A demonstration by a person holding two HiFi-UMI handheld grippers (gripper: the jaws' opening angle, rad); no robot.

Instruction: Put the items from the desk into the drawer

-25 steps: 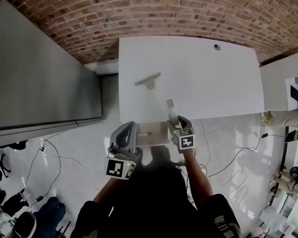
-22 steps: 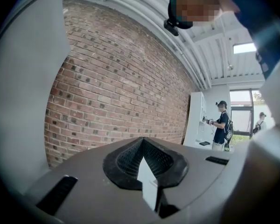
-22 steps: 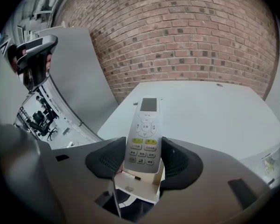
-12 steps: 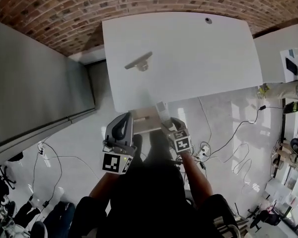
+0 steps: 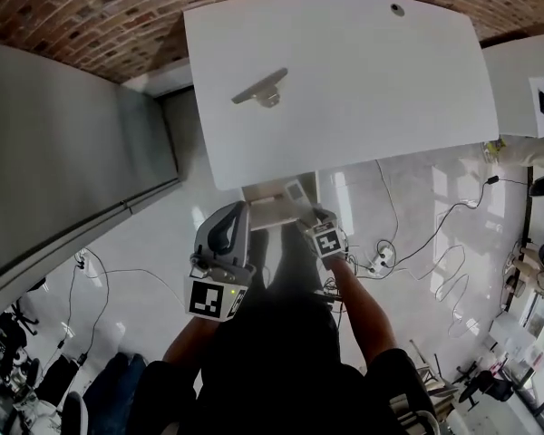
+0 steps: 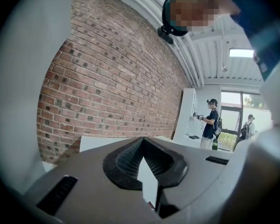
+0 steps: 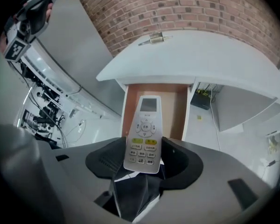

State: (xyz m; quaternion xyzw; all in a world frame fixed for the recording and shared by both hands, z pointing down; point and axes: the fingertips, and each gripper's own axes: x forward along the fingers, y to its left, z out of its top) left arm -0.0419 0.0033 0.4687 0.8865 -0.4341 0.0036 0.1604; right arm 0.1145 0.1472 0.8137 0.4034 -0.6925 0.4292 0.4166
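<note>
My right gripper is shut on a white remote control with a small screen and yellow and green buttons. The remote hangs over the open drawer, whose brown bottom shows under the white desk. From the head view, the remote sits just off the desk's front edge, above the drawer, with the right gripper behind it. A grey flat object lies on the desk at the back left. My left gripper is held beside the drawer, pointing up at the brick wall, its jaws together and empty.
A tall grey cabinet stands left of the desk. Cables trail over the pale floor at the right. Another white table is at the far right. A person stands far off by a white cupboard.
The right gripper has carried the remote back from over the desk's front edge to above the open drawer. The left gripper has stayed beside the drawer.
</note>
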